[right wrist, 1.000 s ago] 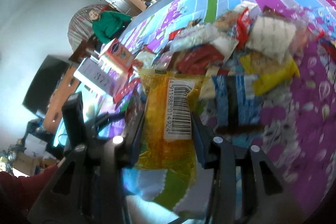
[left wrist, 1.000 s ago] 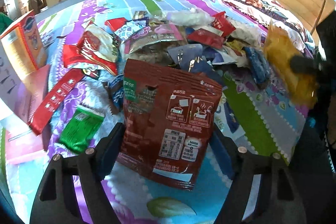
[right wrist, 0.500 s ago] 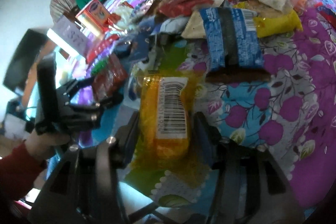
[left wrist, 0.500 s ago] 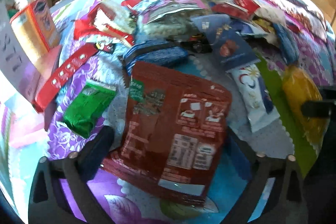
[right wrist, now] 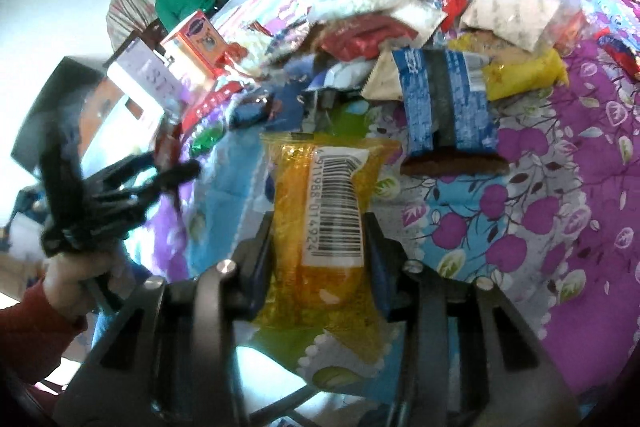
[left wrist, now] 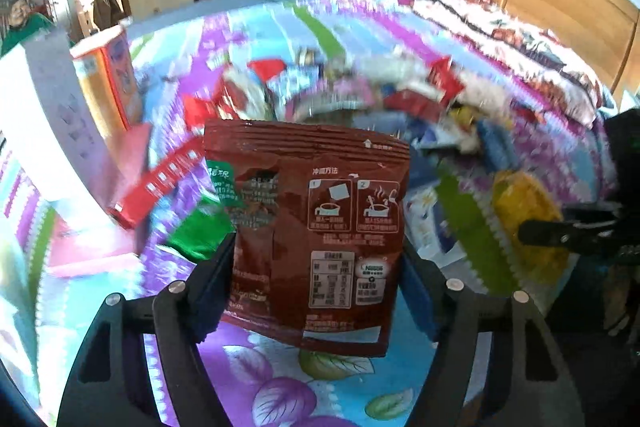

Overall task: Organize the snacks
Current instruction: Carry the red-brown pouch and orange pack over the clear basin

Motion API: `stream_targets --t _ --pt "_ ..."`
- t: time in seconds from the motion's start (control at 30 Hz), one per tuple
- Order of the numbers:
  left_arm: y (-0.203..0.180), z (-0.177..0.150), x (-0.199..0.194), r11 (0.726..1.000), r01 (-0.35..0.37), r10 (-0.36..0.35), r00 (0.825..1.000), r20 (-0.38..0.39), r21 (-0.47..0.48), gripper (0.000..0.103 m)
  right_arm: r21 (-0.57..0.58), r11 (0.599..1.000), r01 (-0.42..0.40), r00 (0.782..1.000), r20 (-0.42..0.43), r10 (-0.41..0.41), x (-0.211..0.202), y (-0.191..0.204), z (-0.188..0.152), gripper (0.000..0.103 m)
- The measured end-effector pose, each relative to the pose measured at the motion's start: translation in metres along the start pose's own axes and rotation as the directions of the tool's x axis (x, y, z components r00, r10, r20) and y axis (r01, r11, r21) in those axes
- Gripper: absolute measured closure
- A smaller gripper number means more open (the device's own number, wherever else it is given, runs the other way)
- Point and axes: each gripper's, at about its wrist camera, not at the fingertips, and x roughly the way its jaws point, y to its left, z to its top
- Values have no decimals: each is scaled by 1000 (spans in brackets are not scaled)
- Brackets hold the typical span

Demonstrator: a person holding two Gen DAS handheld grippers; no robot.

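Grippers over a patterned bedspread [left wrist: 280,379]. Left gripper [left wrist: 316,279]: jaws closing, pads pressed on both side edges of a brown drink-mix pouch [left wrist: 316,227], held upright above the bedspread's near edge. Right gripper [right wrist: 320,255]: jaws closing, clamped on a yellow snack packet [right wrist: 324,227], barcode up. Snack pile [right wrist: 420,39] lies mid-bedspread.

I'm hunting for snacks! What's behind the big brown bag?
Beside the brown bag a green packet and a red box peek out on the bedspread. Anything directly behind it is hidden.
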Motion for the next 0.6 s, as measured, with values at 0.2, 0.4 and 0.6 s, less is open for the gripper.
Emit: stream_targets --t 0.2,0.4,0.6 --pt "20 26 -44 998 -35 39 994 98 -48 27 -16 1000 -10 997 81 11 -24 25 22 61" --pt "57 43 -109 990 -81 106 969 225 -115 27 -115 992 -57 982 170 76 -53 85 68 61" --pt "134 41 -177 949 -180 256 918 302 -258 27 -303 945 -124 963 194 189 -51 195 122 61"
